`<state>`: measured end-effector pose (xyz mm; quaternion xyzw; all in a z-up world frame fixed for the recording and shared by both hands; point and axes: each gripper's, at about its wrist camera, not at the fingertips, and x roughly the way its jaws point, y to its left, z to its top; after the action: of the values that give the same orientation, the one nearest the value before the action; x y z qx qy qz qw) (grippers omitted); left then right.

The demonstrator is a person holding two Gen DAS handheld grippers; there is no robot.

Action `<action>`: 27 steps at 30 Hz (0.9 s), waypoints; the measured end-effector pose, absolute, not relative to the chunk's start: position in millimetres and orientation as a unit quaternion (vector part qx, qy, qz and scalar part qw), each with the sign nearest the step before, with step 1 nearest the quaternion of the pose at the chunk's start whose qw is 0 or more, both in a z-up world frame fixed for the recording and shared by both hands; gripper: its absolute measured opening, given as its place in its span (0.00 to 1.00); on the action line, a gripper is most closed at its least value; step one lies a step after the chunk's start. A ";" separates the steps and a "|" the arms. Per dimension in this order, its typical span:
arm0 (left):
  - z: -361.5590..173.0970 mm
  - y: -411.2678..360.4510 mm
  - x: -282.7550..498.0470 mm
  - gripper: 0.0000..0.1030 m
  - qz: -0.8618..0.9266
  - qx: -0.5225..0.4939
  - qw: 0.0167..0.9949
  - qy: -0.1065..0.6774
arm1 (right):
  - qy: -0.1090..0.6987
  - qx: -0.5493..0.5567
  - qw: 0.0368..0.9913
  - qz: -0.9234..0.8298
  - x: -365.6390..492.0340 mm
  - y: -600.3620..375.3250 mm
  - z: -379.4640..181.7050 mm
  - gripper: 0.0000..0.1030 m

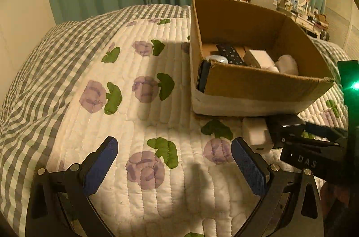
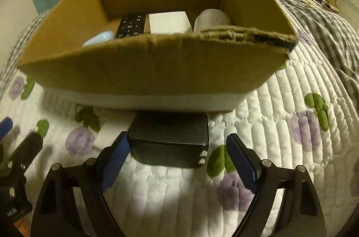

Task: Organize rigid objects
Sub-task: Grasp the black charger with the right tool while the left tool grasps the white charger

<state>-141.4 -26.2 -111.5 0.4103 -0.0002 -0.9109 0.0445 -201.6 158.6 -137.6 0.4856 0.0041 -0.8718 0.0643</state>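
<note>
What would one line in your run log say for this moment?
right gripper: open around black charger | left gripper: open, empty | white charger: on quilt | cardboard box: partly filled

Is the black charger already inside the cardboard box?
No, the black charger lies on the quilt outside the cardboard box, against its near wall.

Both views are dim and yellow-tinted, with a bright pool of light on the quilt (image 1: 139, 210) near the bottom centre that fades to dark corners. Fisheye bending curves the edges. The cardboard box (image 2: 143, 71) front wall looks soft and blurred up close, and a green glare (image 1: 354, 85) flares at the right edge
</note>
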 end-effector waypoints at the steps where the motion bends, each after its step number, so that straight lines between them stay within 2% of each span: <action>1: -110.7 -25.6 -141.0 1.00 -0.911 0.411 0.043 0.001 | -0.008 0.487 0.072 -0.871 -202.5 159.8 -138.0 0.71; 2: -109.8 -24.6 -140.4 1.00 -0.911 0.411 0.042 0.001 | -0.017 0.488 0.082 -0.869 -202.2 160.6 -137.9 0.66; 7: -105.2 -9.5 -138.4 1.00 -0.911 0.411 0.025 -0.016 | -0.012 0.471 0.079 -0.879 -184.6 168.8 -127.9 0.66; 12: -109.1 14.4 -142.3 1.00 -0.909 0.416 -0.002 -0.012 | -0.002 0.441 0.020 -0.897 -166.0 202.5 -112.5 0.66; 16: -117.8 34.8 -150.9 0.98 -0.906 0.422 -0.013 -0.011 | -0.038 0.442 -0.004 -0.896 -166.6 227.4 -109.2 0.66; 18: -123.2 44.3 -156.4 0.87 -0.904 0.427 -0.013 -0.020 | -0.042 0.440 -0.006 -0.897 -167.6 229.6 -107.5 0.66; 19: -127.3 48.1 -160.2 0.85 -0.901 0.433 -0.018 -0.022 | -0.042 0.439 -0.006 -0.897 -171.3 226.7 -105.3 0.66; 25: -146.4 59.4 -173.0 0.81 -0.890 0.453 -0.047 -0.008 | -0.032 0.441 0.004 -0.897 -177.2 223.6 -106.9 0.66; 27: -155.0 65.8 -178.8 0.65 -0.885 0.462 -0.050 -0.021 | -0.032 0.442 0.006 -0.896 -177.1 224.2 -106.9 0.66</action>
<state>-178.8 65.8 -155.0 0.4623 -0.0209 -0.8851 -0.0499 -177.1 224.2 -106.9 0.4420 -0.0318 -0.8964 0.0058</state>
